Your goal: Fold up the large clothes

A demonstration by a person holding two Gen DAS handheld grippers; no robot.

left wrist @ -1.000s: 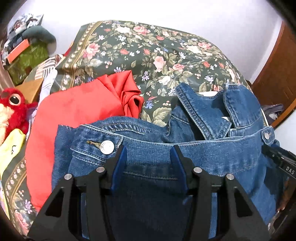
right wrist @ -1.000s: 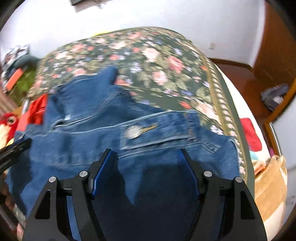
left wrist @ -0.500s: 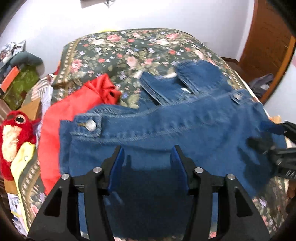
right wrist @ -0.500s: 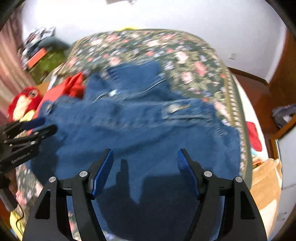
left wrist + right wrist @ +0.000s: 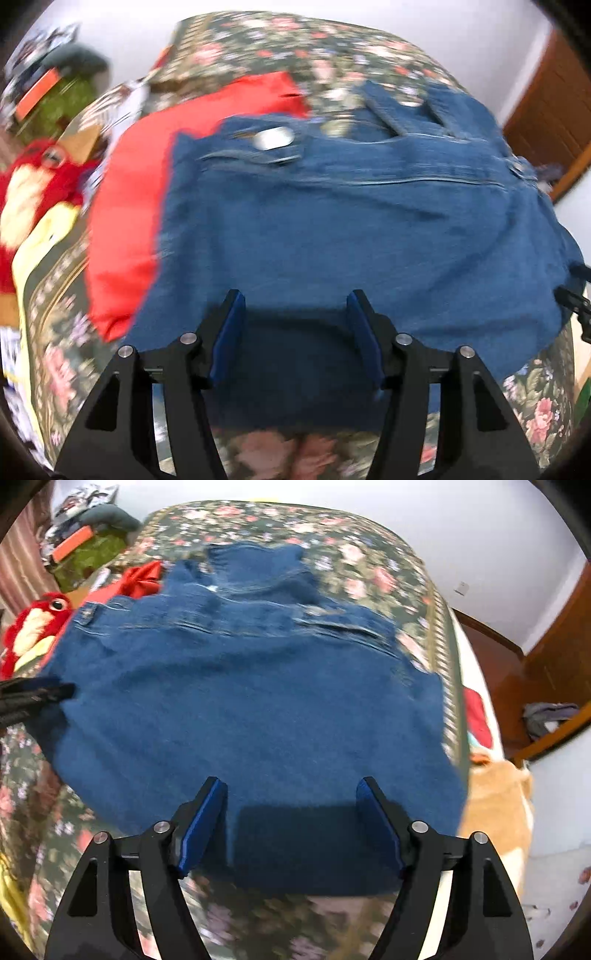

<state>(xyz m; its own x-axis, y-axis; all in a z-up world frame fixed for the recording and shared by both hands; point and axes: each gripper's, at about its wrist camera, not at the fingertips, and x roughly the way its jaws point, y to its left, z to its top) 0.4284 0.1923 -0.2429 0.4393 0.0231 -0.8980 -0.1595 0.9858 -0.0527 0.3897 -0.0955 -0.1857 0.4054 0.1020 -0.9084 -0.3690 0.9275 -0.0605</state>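
A blue denim garment (image 5: 351,221) lies spread flat on the floral bedspread (image 5: 280,40), its waistband and metal button (image 5: 274,138) at the far side. It also shows in the right wrist view (image 5: 243,701). My left gripper (image 5: 295,314) is open and empty above the garment's near hem. My right gripper (image 5: 291,805) is open and empty above the same hem further right. The right gripper's tip (image 5: 572,299) shows at the left view's right edge. The left gripper's tip (image 5: 33,698) shows at the right view's left edge.
A red garment (image 5: 147,162) lies under the denim's left side. A red plush toy (image 5: 33,624) sits at the bed's left edge. Cluttered boxes (image 5: 88,542) stand at the far left. A wooden door (image 5: 550,110) and a tan cloth (image 5: 495,801) are on the right.
Both grippers have pulled back toward me and away from the waistband. The denim now lies spread out flat, with much more of it in view. The frames are motion-blurred.
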